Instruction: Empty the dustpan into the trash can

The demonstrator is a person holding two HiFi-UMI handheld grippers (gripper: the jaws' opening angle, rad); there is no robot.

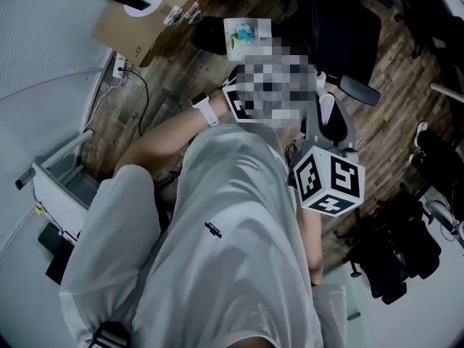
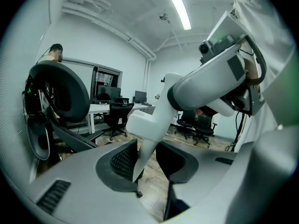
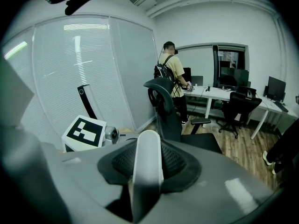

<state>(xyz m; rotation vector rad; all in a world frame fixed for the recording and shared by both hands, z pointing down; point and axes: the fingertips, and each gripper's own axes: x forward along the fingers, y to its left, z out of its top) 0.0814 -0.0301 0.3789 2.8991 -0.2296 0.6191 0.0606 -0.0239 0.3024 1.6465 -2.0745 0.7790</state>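
Note:
Neither a dustpan body nor a trash can that I can name shows in any view. A white handle (image 3: 148, 157) stands upright between the dark mesh pads of my right gripper (image 3: 149, 171), which is shut on it. In the left gripper view the same white piece (image 2: 145, 125) reaches down from the right gripper's grey body (image 2: 222, 71). Its tapered tip ends in the gap of my left gripper (image 2: 145, 169), whose pads stand apart and do not press on it. The head view shows only the two marker cubes, left (image 1: 238, 104) and right (image 1: 330, 181), in front of my white shirt.
A black office chair (image 3: 170, 111) stands just ahead of the right gripper. A person with a backpack (image 3: 172, 71) stands at a desk behind it. A black headrest (image 2: 60, 92) is near on the left. A pale open-topped container (image 1: 69, 187) sits by the wall.

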